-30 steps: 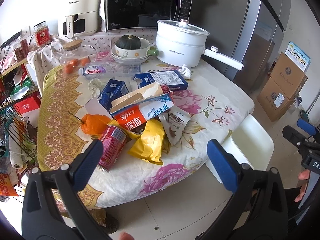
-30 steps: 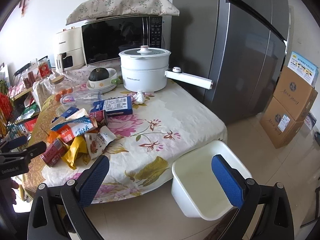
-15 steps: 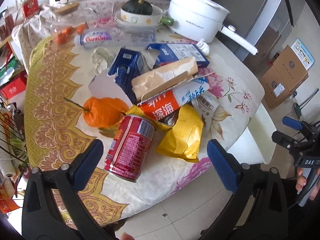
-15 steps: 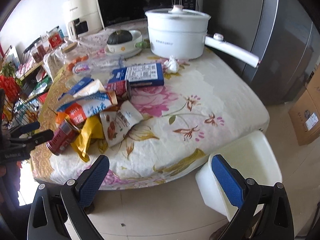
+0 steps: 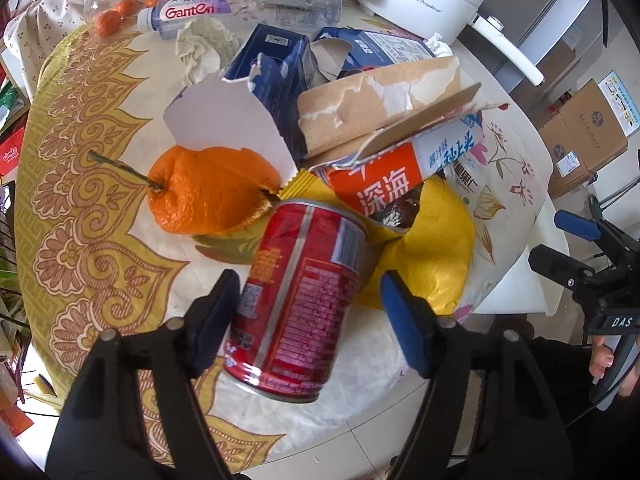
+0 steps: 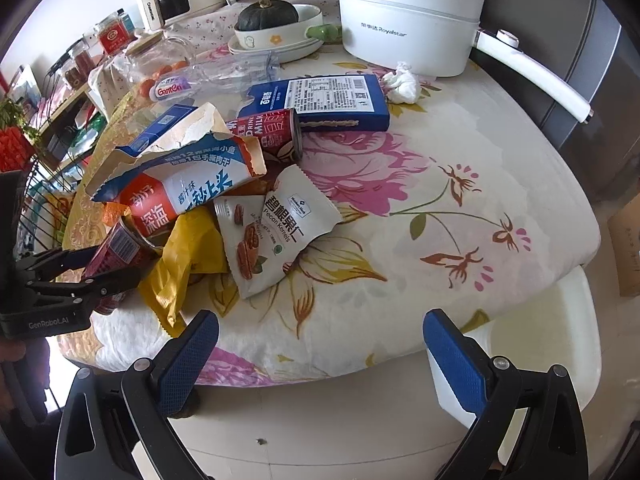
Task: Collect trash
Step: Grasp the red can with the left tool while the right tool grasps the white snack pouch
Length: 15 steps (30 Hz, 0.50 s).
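A red drink can (image 5: 304, 292) lies on its side near the front edge of the flowered tablecloth (image 5: 92, 184). My left gripper (image 5: 308, 278) straddles it with jaws closing; the left finger is at the can's side, and the blue right pad (image 5: 400, 320) stands apart from it. Behind the can lie a yellow wrapper (image 5: 432, 248), a torn carton (image 5: 400, 160) and an orange (image 5: 208, 192). My right gripper (image 6: 320, 320) hangs open and empty over the table's front edge, next to a white bin (image 6: 560, 320) on the floor. A pecan bag (image 6: 276, 228), a second red can (image 6: 272, 134) and a blue box (image 6: 320, 98) lie further in.
A crumpled tissue (image 6: 402, 84), a plastic bottle (image 5: 240, 10), a white cooking pot (image 6: 408, 28) and a bowl with a squash (image 6: 276, 28) stand at the back. A wire rack (image 6: 36, 184) is at the left; a grey fridge (image 6: 592, 92) and cardboard boxes (image 5: 580, 136) at the right.
Both grippers have come down and closer to the table. The left jaws have narrowed from wide open, and the red can now lies between them.
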Tool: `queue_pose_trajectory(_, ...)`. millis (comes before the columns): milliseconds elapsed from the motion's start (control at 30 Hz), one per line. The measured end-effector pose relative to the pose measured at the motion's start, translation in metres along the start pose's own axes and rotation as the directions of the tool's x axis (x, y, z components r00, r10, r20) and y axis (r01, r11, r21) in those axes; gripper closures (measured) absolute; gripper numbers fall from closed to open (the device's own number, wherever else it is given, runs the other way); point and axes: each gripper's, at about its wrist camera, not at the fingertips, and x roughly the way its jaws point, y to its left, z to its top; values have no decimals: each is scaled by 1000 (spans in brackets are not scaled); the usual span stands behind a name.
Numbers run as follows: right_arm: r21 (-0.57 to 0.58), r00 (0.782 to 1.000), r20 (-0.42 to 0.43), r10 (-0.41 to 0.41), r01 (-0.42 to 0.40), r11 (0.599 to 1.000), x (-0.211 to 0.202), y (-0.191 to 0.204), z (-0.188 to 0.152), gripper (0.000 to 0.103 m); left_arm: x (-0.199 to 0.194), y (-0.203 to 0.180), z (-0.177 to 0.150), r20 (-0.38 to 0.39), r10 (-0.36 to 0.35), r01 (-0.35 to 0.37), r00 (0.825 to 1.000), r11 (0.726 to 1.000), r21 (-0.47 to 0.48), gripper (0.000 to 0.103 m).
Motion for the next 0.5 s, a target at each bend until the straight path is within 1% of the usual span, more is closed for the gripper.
queue_pose_trajectory(33, -3, 1000, -3, -6, 6, 1000, 3, 2, 2, 0, 0, 3, 0, 0, -8, 8, 1000, 1000, -7, 43)
queue_pose_trajectory(100, -4, 1000, -7, -17, 17, 1000, 7, 3, 5, 0, -1, 10, 0, 5, -32, 32, 999, 999, -28, 44)
queue_pose_trajectory(233, -2, 1000, -10, -28, 28, 1000, 11, 5, 10, 0, -7, 12, -4, 20, -28, 28, 999, 999, -18, 46)
queue_pose_trajectory(400, -13, 999, -19, -40, 40, 999, 23, 8, 21, 0, -24, 15, -7, 69, -39, 40, 997, 999, -24, 46)
queue_pose_trajectory(500, 5, 998, -39, -42, 43, 999, 37, 4, 31, 0, -31, 18, -7, 97, -42, 45, 994, 998, -32, 46)
